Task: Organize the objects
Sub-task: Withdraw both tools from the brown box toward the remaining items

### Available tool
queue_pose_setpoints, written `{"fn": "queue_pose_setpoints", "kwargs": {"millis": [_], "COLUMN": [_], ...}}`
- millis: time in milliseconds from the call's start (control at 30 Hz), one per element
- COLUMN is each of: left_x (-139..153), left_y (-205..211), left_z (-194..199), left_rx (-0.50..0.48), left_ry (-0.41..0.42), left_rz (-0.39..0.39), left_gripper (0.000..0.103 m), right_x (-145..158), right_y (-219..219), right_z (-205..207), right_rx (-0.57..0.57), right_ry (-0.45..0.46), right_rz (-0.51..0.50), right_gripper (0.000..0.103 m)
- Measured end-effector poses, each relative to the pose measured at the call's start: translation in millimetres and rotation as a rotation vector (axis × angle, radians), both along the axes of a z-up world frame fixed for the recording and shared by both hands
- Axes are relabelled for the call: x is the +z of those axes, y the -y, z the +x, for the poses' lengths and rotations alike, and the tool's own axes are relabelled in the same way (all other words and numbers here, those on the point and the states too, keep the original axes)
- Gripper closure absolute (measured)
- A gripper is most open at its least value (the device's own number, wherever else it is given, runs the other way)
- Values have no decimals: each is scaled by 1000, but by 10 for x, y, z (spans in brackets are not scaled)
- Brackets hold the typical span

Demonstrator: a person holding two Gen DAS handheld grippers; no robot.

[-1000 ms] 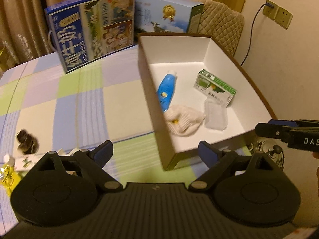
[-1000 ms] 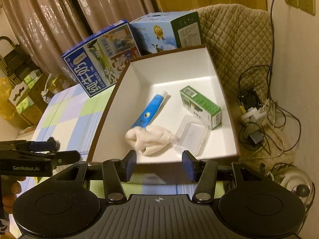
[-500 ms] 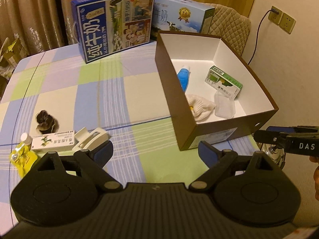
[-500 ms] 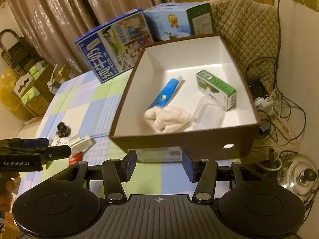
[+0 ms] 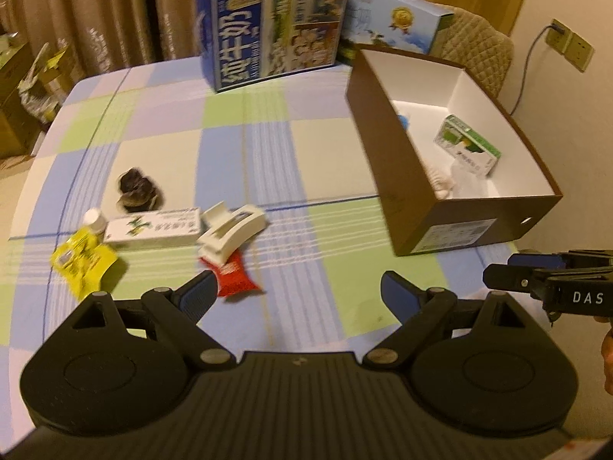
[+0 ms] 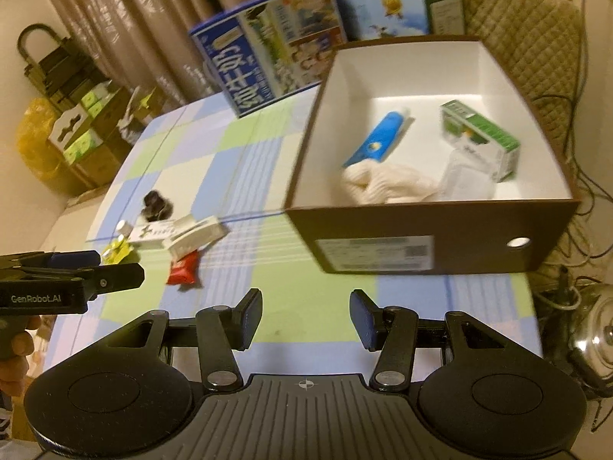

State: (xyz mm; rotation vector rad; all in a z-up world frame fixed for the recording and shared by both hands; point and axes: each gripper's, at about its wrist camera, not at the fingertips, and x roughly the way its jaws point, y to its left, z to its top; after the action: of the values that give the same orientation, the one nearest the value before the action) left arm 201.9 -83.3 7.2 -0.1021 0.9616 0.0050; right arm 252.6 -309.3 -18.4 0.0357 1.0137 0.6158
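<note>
Both your left hand-held gripper (image 5: 295,291) and right hand-held gripper (image 6: 306,316) hang wide and empty; next fetch the red packet (image 5: 234,276) at eleven o'clock for the brown box (image 5: 452,230).

Inside 1 brown cardboard box w/ white interior (image 6: 429,253): 4 items – 1 blue tube (image 6: 377,142), 1 green-and-white carton (image 6: 481,140), 1 cream knitted cloth (image 6: 387,184), 1 clear plastic case (image 6: 469,176).

Loose on checked tablecloth (image 5: 245,145): 6 items – 1 dark round lump (image 5: 136,189), 1 small white-capped bottle (image 5: 94,217), 1 yellow sachet (image 5: 84,260), 1 long white carton w/ green print (image 5: 153,228), 1 cream plastic clip (image 5: 231,230), 1 red packet (image 5: 233,276).

At back: 2 big printed cartons – 1 dark blue (image 5: 272,23), 1 light blue (image 5: 390,27).
</note>
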Motion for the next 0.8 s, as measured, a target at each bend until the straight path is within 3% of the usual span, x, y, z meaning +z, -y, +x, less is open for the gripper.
{"fn": "queue_pose_setpoints", "kwargs": {"millis": [800], "left_x": [-163], "left_y": [-1143], "left_z": [-498], "left_rx": [218], "left_ry": [-51], "left_rz": [12], "left_gripper": [13], "right_x": [-322], "right_y": [-1119], "right_z": [-225], "right_rx": [148], "right_ry": [-63], "right_rz": [-51], "right_gripper": [55]}}
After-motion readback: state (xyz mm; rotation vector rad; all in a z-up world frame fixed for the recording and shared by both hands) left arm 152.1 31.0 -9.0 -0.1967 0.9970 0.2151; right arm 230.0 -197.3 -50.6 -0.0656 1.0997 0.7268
